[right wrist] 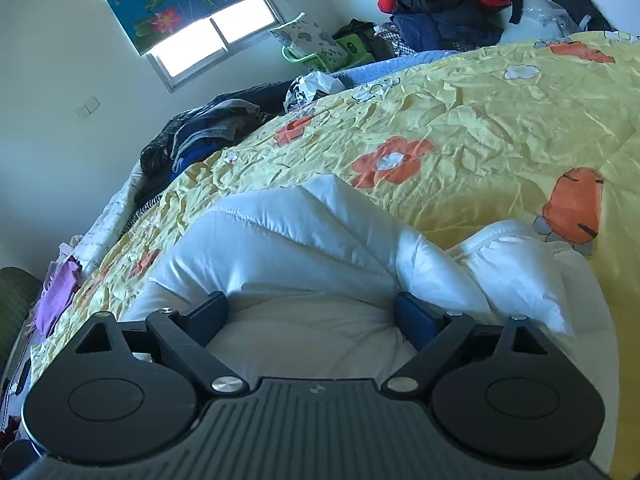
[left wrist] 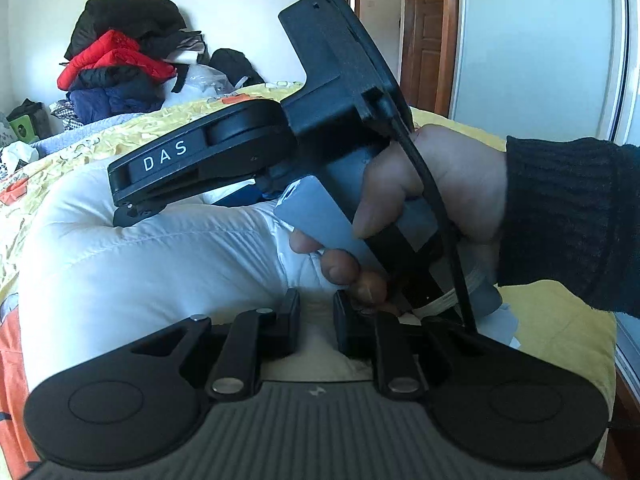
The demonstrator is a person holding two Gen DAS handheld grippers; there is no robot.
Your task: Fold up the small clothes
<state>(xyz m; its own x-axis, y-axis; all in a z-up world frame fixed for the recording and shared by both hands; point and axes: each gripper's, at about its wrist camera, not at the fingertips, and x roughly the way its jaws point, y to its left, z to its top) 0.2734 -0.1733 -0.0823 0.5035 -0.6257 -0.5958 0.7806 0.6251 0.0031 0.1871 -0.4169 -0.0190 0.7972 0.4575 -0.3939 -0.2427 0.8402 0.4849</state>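
A white padded garment lies bunched on a yellow flowered quilt. My left gripper has its jaws close together on a fold of the white fabric. In the left wrist view, my right gripper presses down on the garment just ahead, held by a hand in a black sleeve. In the right wrist view, the right gripper is wide open, its fingers resting on the garment, which bulges between them. A puffy fold lies to the right.
The quilt covers the bed. A pile of red and dark jackets stands at the bed's far side, and shows in the right wrist view. Dark clothes lie at the left edge. A wooden door and a white wardrobe stand behind.
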